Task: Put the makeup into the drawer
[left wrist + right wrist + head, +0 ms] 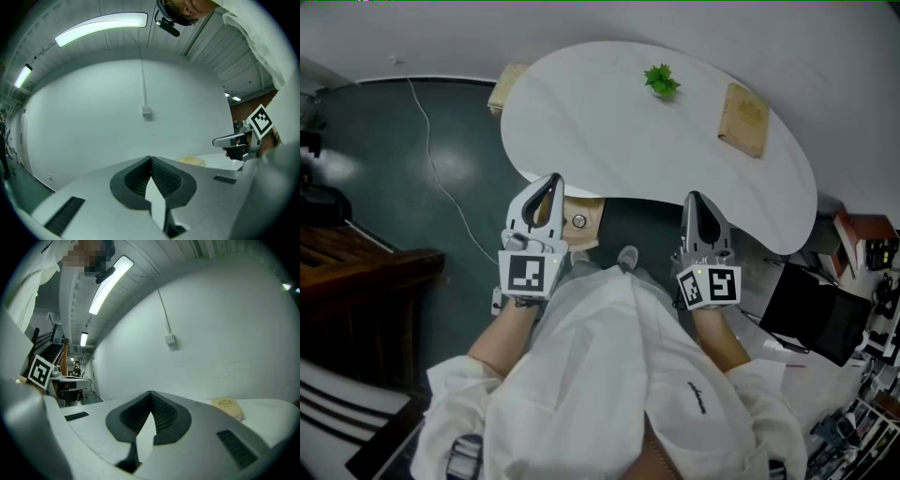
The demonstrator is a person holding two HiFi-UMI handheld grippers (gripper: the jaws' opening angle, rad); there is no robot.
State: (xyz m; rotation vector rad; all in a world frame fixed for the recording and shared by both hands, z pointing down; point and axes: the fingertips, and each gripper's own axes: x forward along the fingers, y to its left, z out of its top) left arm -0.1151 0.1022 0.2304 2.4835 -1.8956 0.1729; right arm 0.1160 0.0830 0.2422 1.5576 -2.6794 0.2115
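Both grippers, left gripper (551,183) and right gripper (697,201), pressed together and empty, held near white table (609,131) edge.

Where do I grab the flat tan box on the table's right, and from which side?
Probably pinch the tan box across its long edges, from above, with the right gripper: it lies flat and low on the table, nearer that side.

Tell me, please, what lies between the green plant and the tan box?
Nothing: between green plant and tan box the table is bare, in the head view.
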